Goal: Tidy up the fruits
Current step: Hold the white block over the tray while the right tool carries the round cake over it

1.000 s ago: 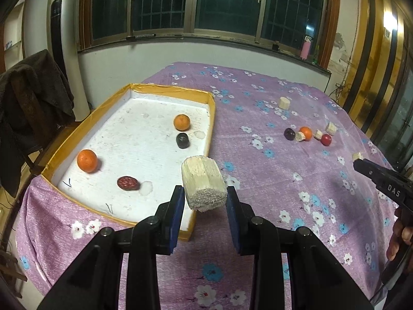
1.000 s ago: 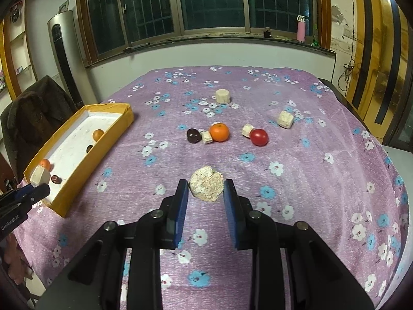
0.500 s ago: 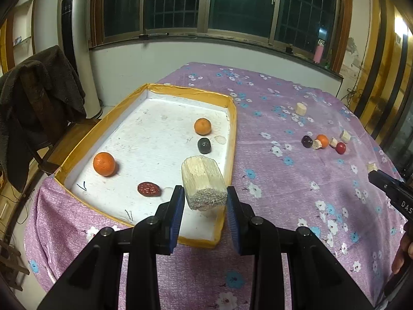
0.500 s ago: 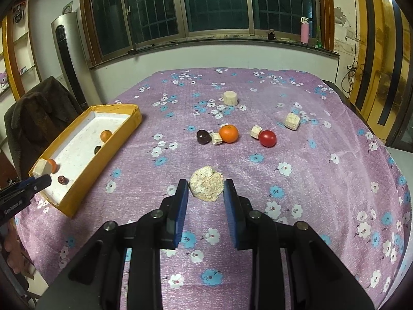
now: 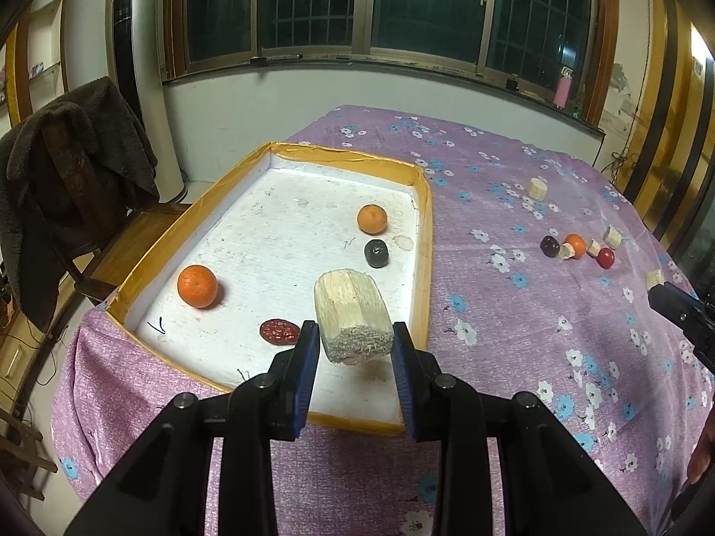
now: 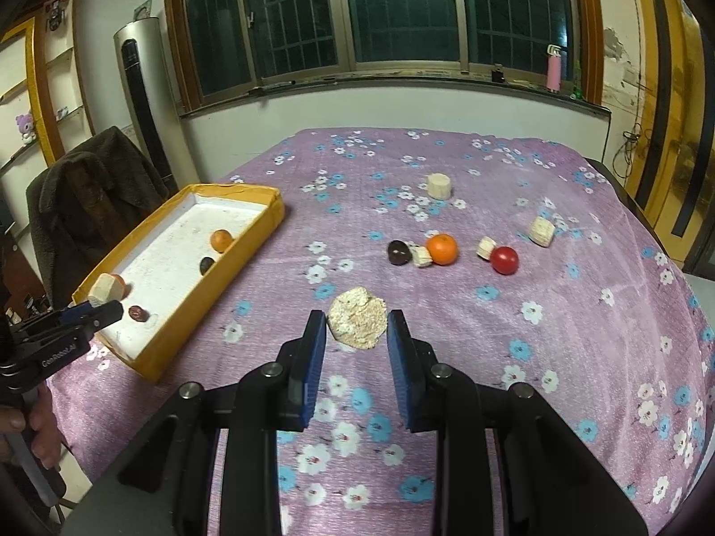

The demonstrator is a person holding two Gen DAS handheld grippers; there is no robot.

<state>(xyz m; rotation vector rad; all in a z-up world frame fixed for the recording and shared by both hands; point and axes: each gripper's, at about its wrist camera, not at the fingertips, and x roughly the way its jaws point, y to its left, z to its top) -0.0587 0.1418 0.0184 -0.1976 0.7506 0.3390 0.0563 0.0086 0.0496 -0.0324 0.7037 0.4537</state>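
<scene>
My left gripper (image 5: pixel 355 339) is shut on a pale sugarcane chunk (image 5: pixel 351 315) and holds it above the near right part of the yellow-rimmed white tray (image 5: pixel 348 154). The tray holds two oranges (image 5: pixel 197 286), a dark plum (image 5: pixel 376 253) and a red date (image 5: pixel 279 332). My right gripper (image 6: pixel 356 328) is shut on another pale cane chunk (image 6: pixel 357 317) above the purple floral tablecloth (image 6: pixel 558 335). Further out on the cloth lie a dark plum (image 6: pixel 398 252), an orange (image 6: pixel 441 249), a red fruit (image 6: pixel 504 259) and several cane pieces (image 6: pixel 439 186).
A chair draped with a dark coat (image 5: pixel 76 187) stands left of the table. A tower fan (image 5: pixel 134 67) and windows are behind. The table's far edge is near the wall. The left gripper also shows in the right wrist view (image 6: pixel 96 308).
My left gripper has carried its cane chunk leftward, from beside the tray's right rim to over the tray's inside. The right gripper has risen slightly with its chunk.
</scene>
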